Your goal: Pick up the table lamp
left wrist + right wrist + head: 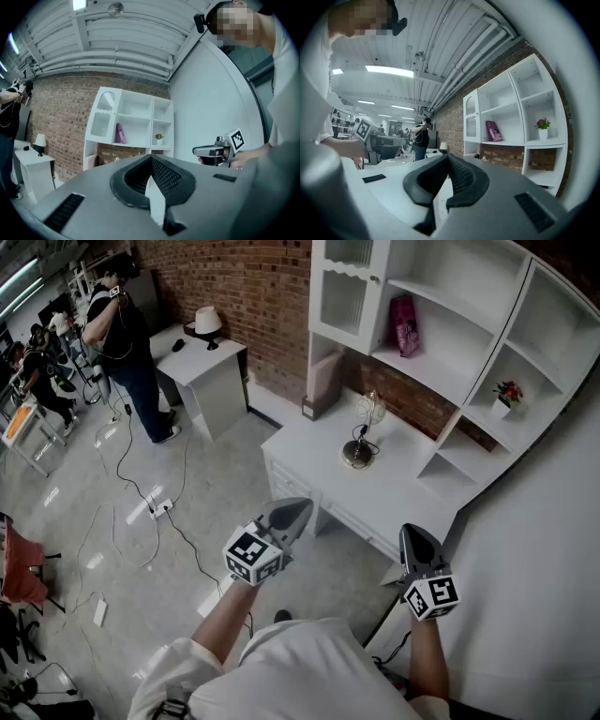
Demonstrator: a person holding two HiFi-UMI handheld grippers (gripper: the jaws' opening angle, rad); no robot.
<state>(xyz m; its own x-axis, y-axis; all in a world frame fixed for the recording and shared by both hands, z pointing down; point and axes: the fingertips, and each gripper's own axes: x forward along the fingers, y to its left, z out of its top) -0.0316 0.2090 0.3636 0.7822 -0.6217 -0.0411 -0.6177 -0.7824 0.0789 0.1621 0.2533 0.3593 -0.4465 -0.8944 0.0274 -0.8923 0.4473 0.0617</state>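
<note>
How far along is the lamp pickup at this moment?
Done: nothing; the table lamp stands untouched on the white desk. In hand: nothing; the left gripper and right gripper are both shut and empty, well apart from the lamp. Left: reach in, open the jaws, grip the lamp and lift it.

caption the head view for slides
Left hand-held gripper and right hand-held gripper, shut, empty, facing the table lamp on the desk

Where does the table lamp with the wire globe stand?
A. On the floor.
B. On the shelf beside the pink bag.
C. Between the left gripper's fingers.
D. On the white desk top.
D: the table lamp stands upright on the top of the white desk.
</note>
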